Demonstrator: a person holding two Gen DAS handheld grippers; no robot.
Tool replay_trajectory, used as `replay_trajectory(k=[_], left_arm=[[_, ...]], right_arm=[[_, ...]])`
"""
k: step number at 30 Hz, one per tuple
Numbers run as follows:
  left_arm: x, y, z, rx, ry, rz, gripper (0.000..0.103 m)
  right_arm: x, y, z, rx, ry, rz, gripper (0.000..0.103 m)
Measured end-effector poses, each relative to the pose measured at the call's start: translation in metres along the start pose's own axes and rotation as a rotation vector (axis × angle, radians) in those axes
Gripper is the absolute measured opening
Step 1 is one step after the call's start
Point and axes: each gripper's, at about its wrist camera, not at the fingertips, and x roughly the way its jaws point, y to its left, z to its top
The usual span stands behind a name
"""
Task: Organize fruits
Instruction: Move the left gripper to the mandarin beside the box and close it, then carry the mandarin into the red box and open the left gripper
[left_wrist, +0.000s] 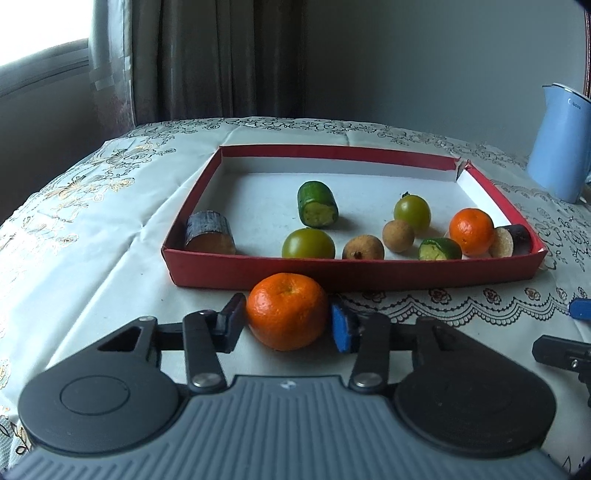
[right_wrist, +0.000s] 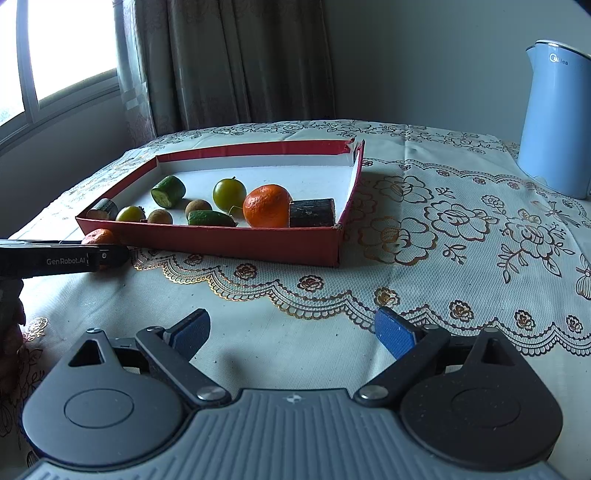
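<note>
Right now the left gripper (left_wrist: 288, 319) is closing on a tangerine (left_wrist: 287, 311) that is sitting on the tablecloth (left_wrist: 92, 240) just in front of the red tray (left_wrist: 351, 273); its pads are standing at the fruit's two sides, seemingly touching, though a firm grip is not certain. I am judging this as the pick-up step for the last loose fruit. The next move is calling for a lift clear of the tray's near wall and a set-down on bare floor inside, probably beside the other tangerine (left_wrist: 471, 231). The right gripper (right_wrist: 291, 334) is hovering wide and empty over the cloth, well apart from the tray. Counting inside the tray: one tangerine, two green tomatoes (left_wrist: 308, 243), two brown longans (left_wrist: 398, 235), two cut cucumber pieces (left_wrist: 317, 204), two dark sugarcane-like chunks (left_wrist: 209, 232). A blue kettle (right_wrist: 556, 118) is standing off to the right
</note>
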Motion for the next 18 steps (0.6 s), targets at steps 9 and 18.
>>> replay_trajectory(k=[9, 18], left_arm=[[-0.002, 0.000, 0.000, -0.006, -0.004, -0.005, 0.042], [-0.011, 0.000, -0.006, 0.012, -0.012, 0.021, 0.041]], right_arm=[[0.000, -0.001, 0.000, 0.009, -0.002, 0.008, 0.097], [-0.001, -0.002, 0.000, 0.013, -0.003, 0.012, 0.097]])
